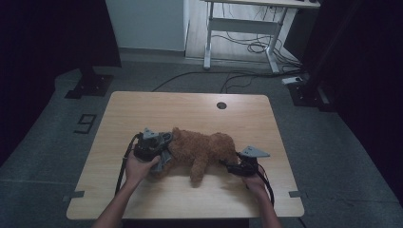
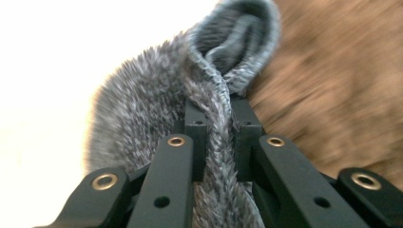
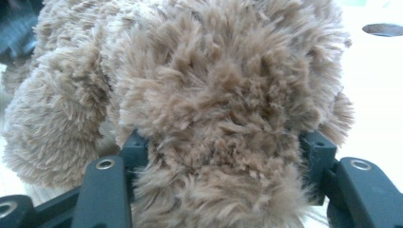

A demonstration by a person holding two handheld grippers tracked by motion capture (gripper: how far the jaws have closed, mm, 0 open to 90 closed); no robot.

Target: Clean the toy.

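Observation:
A brown plush toy [image 1: 204, 147] lies on its side across the wooden table [image 1: 190, 109]. At its left end a grey fuzzy fabric piece [image 1: 163, 162] sits against the fur. My left gripper [image 1: 164, 151] is shut on this grey fabric [image 2: 142, 99]; in the left gripper view the left gripper [image 2: 219, 114] pinches a fold of it between the jaws, with the plush [image 2: 332, 85] blurred behind. At the toy's right end my right gripper [image 1: 229, 166] is shut on the plush. In the right gripper view the right gripper [image 3: 223, 147] has a jaw on each side of a furry lump of the plush [image 3: 214, 85].
A round cable hole [image 1: 221, 105] sits near the table's far edge, also in the right gripper view as the cable hole [image 3: 382, 29]. Beyond the table stand a white desk frame [image 1: 242, 28] and floor cables [image 1: 256, 47]. Bare tabletop lies behind and in front of the toy.

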